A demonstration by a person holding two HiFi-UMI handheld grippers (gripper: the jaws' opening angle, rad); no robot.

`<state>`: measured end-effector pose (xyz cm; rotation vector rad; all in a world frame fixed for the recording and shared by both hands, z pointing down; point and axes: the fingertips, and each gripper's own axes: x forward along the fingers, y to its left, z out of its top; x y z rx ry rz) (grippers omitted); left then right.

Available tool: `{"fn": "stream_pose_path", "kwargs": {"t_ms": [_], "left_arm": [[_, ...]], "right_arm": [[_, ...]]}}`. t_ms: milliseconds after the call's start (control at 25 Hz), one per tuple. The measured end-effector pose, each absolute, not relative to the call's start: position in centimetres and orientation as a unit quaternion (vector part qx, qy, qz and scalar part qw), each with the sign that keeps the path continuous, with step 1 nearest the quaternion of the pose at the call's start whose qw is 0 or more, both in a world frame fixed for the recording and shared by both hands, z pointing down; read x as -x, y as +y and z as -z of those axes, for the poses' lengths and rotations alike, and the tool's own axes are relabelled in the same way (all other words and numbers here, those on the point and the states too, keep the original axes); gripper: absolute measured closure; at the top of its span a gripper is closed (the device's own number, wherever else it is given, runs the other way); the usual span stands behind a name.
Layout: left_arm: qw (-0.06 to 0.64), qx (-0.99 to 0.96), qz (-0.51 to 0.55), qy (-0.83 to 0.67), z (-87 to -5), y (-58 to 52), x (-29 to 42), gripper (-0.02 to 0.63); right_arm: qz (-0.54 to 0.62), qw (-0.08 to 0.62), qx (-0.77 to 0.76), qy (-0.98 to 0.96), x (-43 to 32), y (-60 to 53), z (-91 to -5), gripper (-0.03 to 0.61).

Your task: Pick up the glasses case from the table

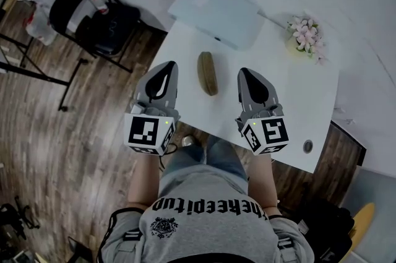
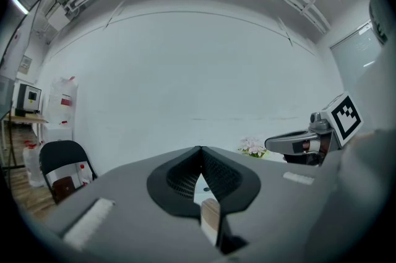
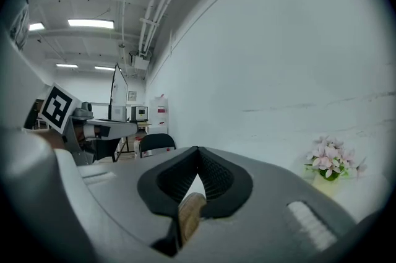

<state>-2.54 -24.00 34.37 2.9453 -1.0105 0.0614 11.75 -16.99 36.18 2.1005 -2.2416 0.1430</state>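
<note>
Glasses case (image 1: 207, 73): olive-brown, long and rounded. It lies flat on the table in the gap between the two grippers, apart from both, its long axis pointing away from the person. Nothing grips it.

1. Floor (image 1: 55, 144): dark wood planks, seen left of and below the table.
2. Table (image 1: 291, 101): white top that carries the case, the slab and the flowers.
3. Person (image 1: 204, 212): grey printed shirt at the bottom of the head view, one forearm reaching to each gripper.
4. Chair (image 1: 93, 14): black, standing on the floor beyond the table's left corner.
5. Slab (image 1: 216, 14): flat, pale and rounded at the corners. It lies at the far side of the table, just beyond the case.
6. Left gripper (image 1: 167, 67): lies level over the table's left edge. Its tongs are pressed together tip to tip, with nothing clamped.
7. Right gripper (image 1: 244, 74): lies level over the table to the right of the case. Its tongs are likewise drawn narrow, tips meeting, with nothing clamped. In both gripper views a brown sliver shows through the slot below the tips; what it is cannot be told.
8. Flowers (image 1: 306, 36): small pink bunch at the table's far right corner.
9. Round fitting (image 1: 307, 146): small, set in the table's near right corner.
</note>
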Motion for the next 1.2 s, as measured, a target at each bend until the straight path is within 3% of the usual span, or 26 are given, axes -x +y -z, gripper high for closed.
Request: {"fn": "stream_pose_path", "kwargs": {"t_ms": [560,1200], "left_arm": [[0.067,-0.927,-0.081,-0.360,-39.3,-25.1,-1.0,0.595],[0.149,-0.890,-0.176,-0.393,-46.9,-25.1,-5.9,0.479]], "right_arm": [[-0.086,0.053,-0.641,-0.761,-14.6,-19.9,-38.7,0.577],[-0.125,0.060,-0.588,-0.797,-17.3,-21.5,-41.6,0.577]]}}
